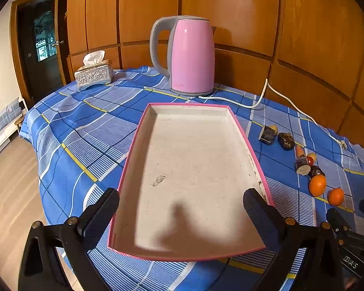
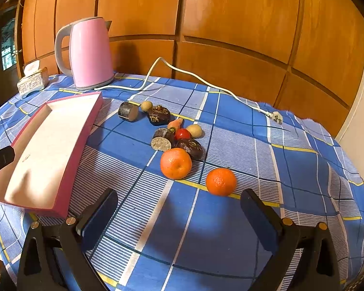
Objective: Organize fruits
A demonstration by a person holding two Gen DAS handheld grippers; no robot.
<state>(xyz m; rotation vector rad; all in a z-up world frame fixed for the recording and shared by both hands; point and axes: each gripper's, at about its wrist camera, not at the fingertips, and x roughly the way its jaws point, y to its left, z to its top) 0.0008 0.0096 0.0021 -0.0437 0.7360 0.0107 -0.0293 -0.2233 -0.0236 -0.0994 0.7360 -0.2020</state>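
We hold the left gripper (image 1: 182,208) over the near end of the tray (image 1: 237,123), jaws spread wide with nothing between them. The tray, pink-rimmed with a pale floor, lies on the blue checked cloth (image 1: 89,131) with nothing in it. Our right gripper (image 2: 179,215) hangs low over the cloth, its jaws released too, gripping nothing.

The fruit sits to the right of the tray, all on the cloth. Nearest our right gripper is a small orange (image 2: 221,181), and just beyond it to the left a bigger orange (image 2: 176,163). Behind that one a cluster is packed close: a cut dark chunk (image 2: 161,139), a tomato (image 2: 182,133), a pale round fruit (image 2: 194,130), a carrot (image 2: 176,123) and a dark wrinkled piece (image 2: 189,147). Farther back lie another dark chunk (image 2: 128,111), a small pale fruit (image 2: 146,106) and a second wrinkled piece (image 2: 159,115).

At the back stand a pink kettle (image 1: 190,55), its white cord (image 2: 206,82) trailing right, and a tissue box (image 1: 93,75).
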